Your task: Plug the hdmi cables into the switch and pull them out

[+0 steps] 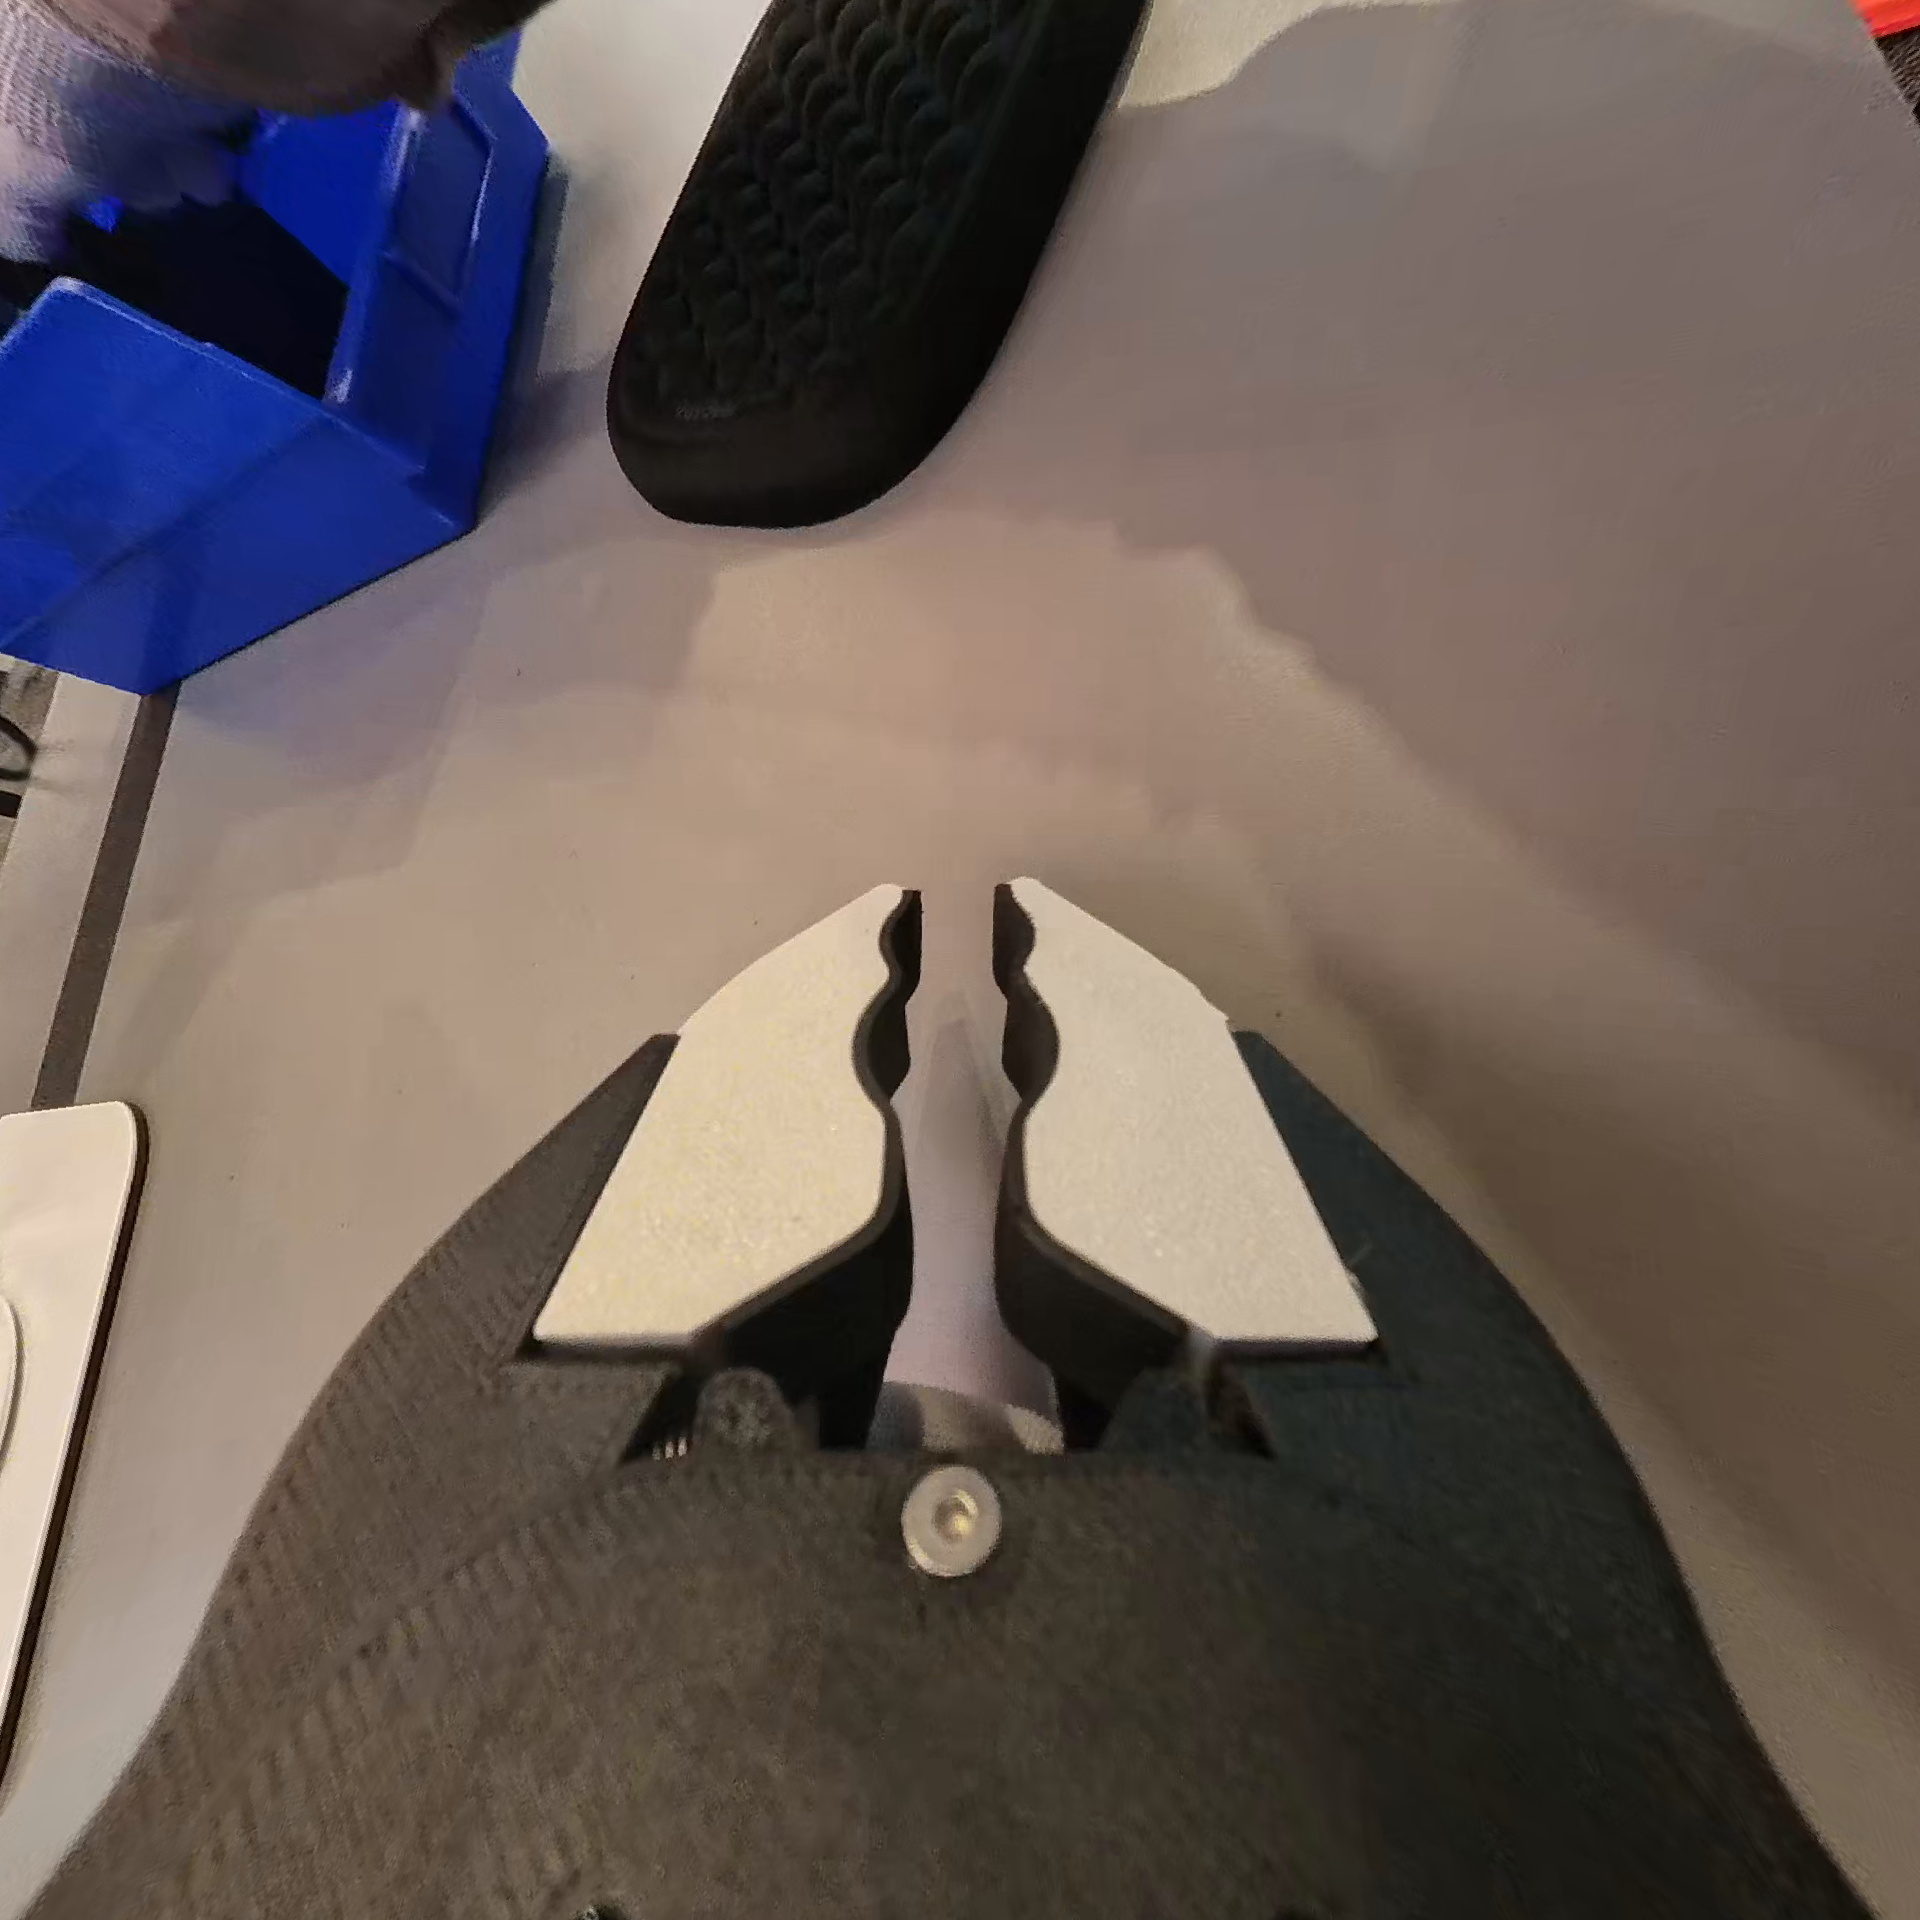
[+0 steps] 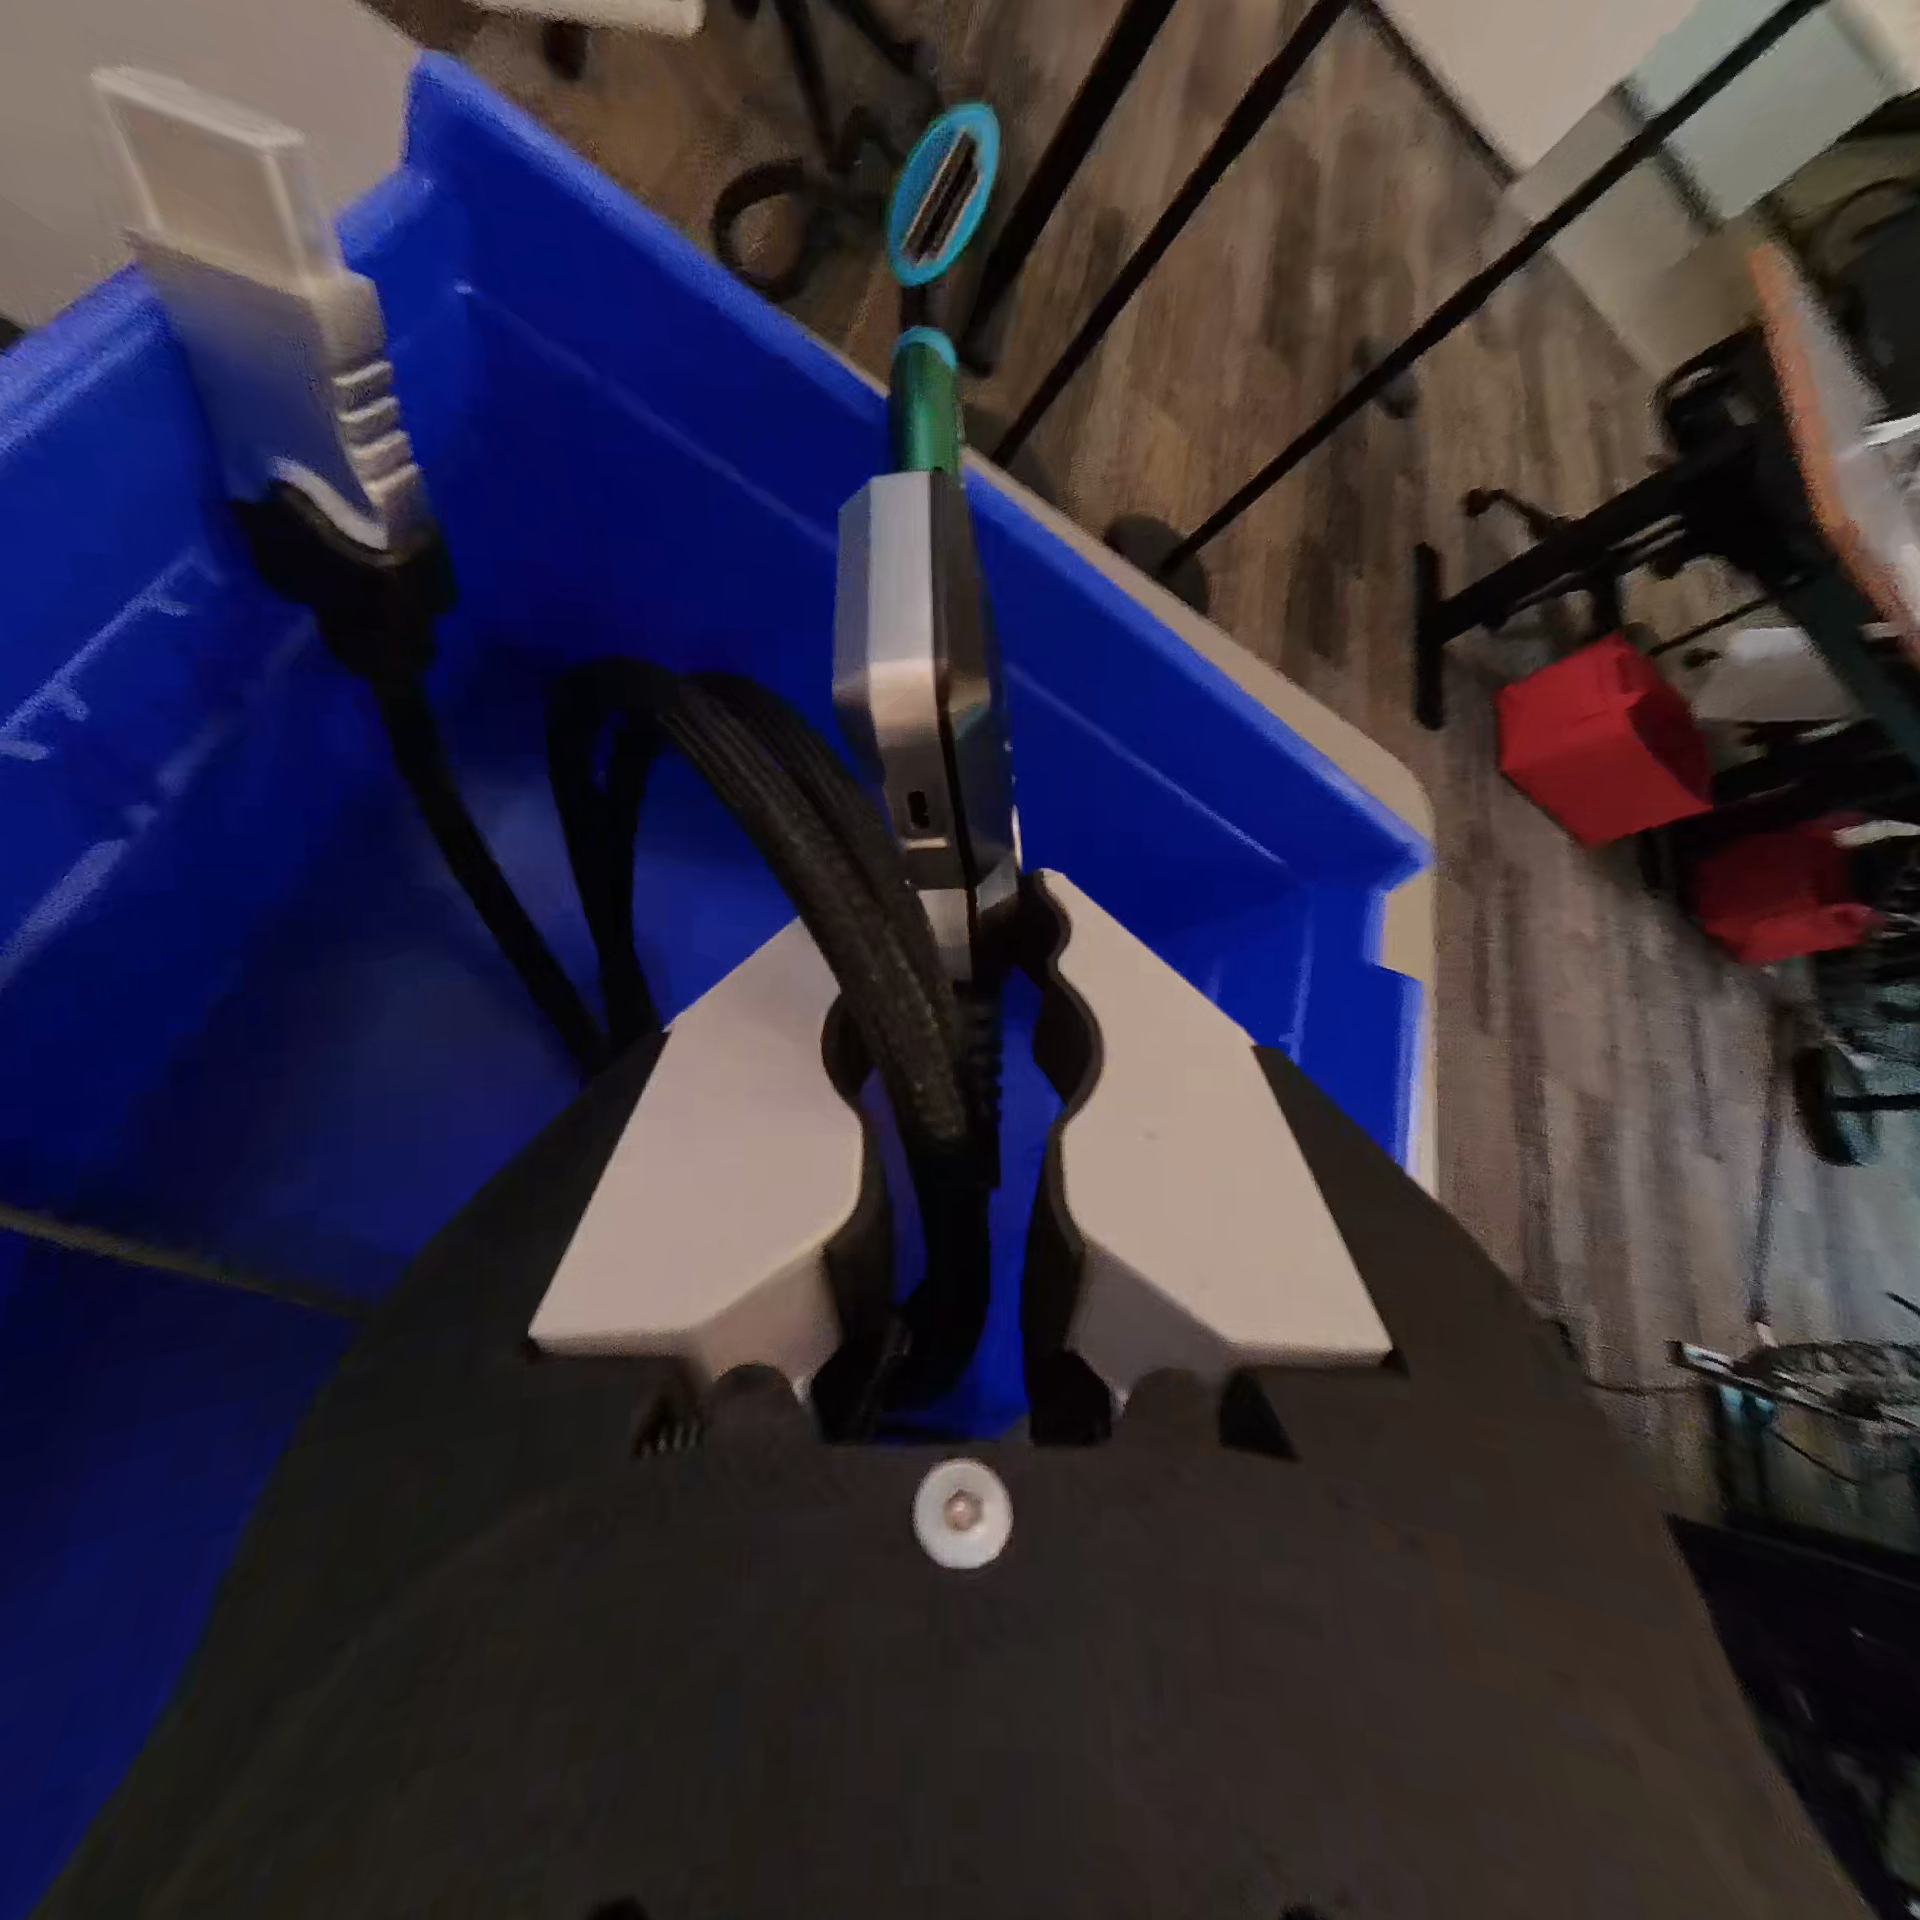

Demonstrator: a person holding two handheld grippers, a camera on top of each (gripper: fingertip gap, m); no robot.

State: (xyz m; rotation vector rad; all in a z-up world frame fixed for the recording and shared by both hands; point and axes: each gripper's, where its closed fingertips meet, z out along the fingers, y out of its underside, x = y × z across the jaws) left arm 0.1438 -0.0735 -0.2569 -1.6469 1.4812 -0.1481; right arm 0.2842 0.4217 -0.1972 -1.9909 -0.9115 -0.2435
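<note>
In the right wrist view my right gripper (image 2: 966,925) is shut on the lower end of a grey metal HDMI switch (image 2: 914,644) and holds it upright above a blue bin (image 2: 623,416). A short green lead (image 2: 925,405) rises from the switch's top to a teal-ringed connector (image 2: 940,197). A black braided cable (image 2: 862,883) loops down between my fingers. A silver HDMI plug (image 2: 239,270) on a black cable stands at the upper left over the bin. In the left wrist view my left gripper (image 1: 956,904) is empty, its jaws a narrow gap apart over the grey table (image 1: 1455,623).
In the left wrist view the blue bin (image 1: 208,499) stands at the far left and a black ridged pad (image 1: 852,260) lies ahead. A white flat item (image 1: 52,1351) sits at the left edge. The right wrist view shows wood floor, table legs and red boxes (image 2: 1600,738) beyond the table edge. My hands' fingertips stand some 50 centimeters from each other.
</note>
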